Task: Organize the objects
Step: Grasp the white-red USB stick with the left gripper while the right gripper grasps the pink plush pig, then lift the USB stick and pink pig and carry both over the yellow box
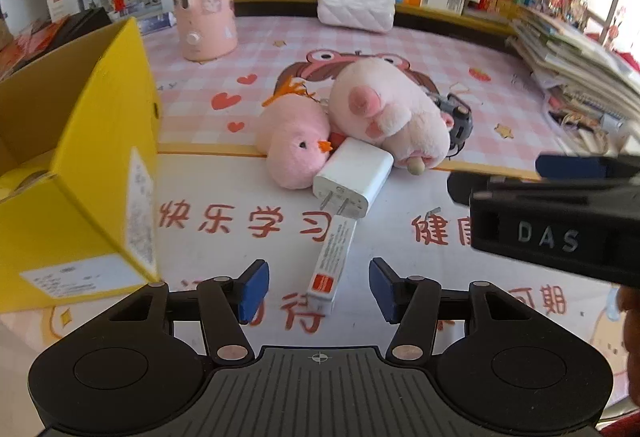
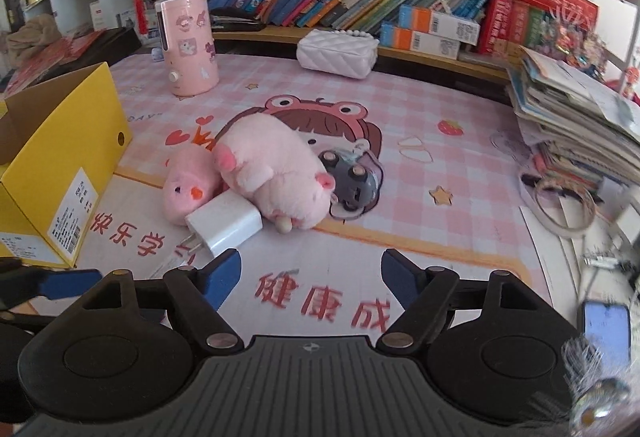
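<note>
Left gripper [image 1: 316,287] jaws spread, bracketing slim white-and-red carton [image 1: 332,265] flat on mat; right gripper [image 2: 311,277] released, empty; risks: carton's far end touches white plug charger [image 1: 352,177], which leans on pink chick plush [image 1: 294,147]; clumsy lift drags both; open yellow cardboard box [image 1: 100,157] just left, likely destination.

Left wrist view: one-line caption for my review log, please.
Left gripper, jaws open, straddles a small white tube box below the white charger, yellow box alongside.
</note>
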### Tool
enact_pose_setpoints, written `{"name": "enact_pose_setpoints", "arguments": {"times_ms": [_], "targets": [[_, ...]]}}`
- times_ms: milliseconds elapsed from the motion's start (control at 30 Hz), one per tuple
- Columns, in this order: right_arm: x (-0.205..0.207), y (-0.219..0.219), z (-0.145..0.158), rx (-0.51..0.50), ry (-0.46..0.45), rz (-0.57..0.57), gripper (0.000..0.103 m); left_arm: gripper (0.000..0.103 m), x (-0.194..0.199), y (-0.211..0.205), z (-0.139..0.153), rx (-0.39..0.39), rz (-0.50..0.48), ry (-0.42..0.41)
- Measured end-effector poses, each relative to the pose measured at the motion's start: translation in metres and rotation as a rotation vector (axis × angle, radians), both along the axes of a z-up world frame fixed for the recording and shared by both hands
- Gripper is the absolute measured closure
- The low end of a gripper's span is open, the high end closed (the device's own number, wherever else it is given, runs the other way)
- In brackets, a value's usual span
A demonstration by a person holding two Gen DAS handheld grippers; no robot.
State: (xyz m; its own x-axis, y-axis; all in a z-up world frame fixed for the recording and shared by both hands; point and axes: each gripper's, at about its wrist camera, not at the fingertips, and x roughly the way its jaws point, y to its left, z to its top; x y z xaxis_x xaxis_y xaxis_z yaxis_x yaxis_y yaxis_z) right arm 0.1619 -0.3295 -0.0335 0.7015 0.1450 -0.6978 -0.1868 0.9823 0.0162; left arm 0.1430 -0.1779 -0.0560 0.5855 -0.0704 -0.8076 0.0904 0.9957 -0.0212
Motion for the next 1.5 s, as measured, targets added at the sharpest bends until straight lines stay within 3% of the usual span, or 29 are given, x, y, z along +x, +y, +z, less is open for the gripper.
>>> {"name": "enact_pose_setpoints", "arguments": {"times_ms": [167,400,733,800,867,967,1133,1300,1500], "targets": [[0.024,-0.002,0.000,-0.008,-0.019,0.059,0.026,0.061,0.016,-0.003,-0.010,0.012,0.019,0.035],[0.059,0.012,-0.002,-0.065,-0.037,0.220,0.019,0.090,0.024,-0.002,-0.014,0.012,0.032,0.055],[0.094,0.051,-0.017,-0.242,-0.090,0.433,0.017,0.090,0.012,0.012,0.005,-0.035,0.075,0.013],[0.100,0.056,-0.023,-0.262,-0.075,0.450,0.022,0.090,0.009,0.015,0.010,-0.042,0.082,-0.001],[0.105,0.058,-0.027,-0.260,-0.059,0.459,0.035,0.090,0.005,0.018,0.015,-0.045,0.088,-0.016],[0.106,0.058,-0.025,-0.254,-0.054,0.456,0.044,0.090,0.000,0.022,0.022,-0.044,0.100,-0.036],[0.092,0.048,-0.002,-0.190,-0.110,0.390,0.045,0.090,-0.005,0.027,0.029,-0.059,0.111,-0.071],[0.067,0.032,0.027,-0.104,-0.171,0.221,0.045,0.090,-0.011,0.029,0.034,-0.080,0.089,-0.099],[0.028,0.019,0.038,-0.020,-0.158,0.037,0.045,0.090,-0.025,0.037,0.045,-0.104,0.055,-0.147]]}}
